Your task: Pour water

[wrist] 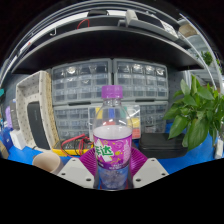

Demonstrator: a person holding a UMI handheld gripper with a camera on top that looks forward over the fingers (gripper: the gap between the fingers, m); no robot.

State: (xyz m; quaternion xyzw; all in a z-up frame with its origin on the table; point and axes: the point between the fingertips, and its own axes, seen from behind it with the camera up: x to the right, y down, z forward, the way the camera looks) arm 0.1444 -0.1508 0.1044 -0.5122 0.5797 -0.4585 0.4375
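Item: one clear plastic bottle [112, 140] with a purple cap [112, 92] and a purple-and-green label [113, 155], standing upright and partly filled with a clear liquid. Position: directly between the two fingers of the gripper [112, 170], its lower body level with the pink pads [88, 158], which sit against the bottle on either side; both fingers appear to press on it, so the tongs are closed to the bottle's width and holding it. Support: a blue tabletop [190, 158], visible to either side of the fingers; whether the bottle's base rests on it cannot be told, as the base lies out of sight below the fingertips. Surroundings: a leafy green plant [197, 112] toward the right side of the tabletop, beyond and beside the bottle. A tan rounded object [47, 160] near the left finger, too unclear to identify. A light-framed panel [38, 110] stands tilted at the left. Some red and yellow cables [76, 145] lie behind the bottle on its left. Backdrop: a wall of small grey parts drawers [110, 78] runs across the far side, behind the bottle, with shelving [110, 20] above it.
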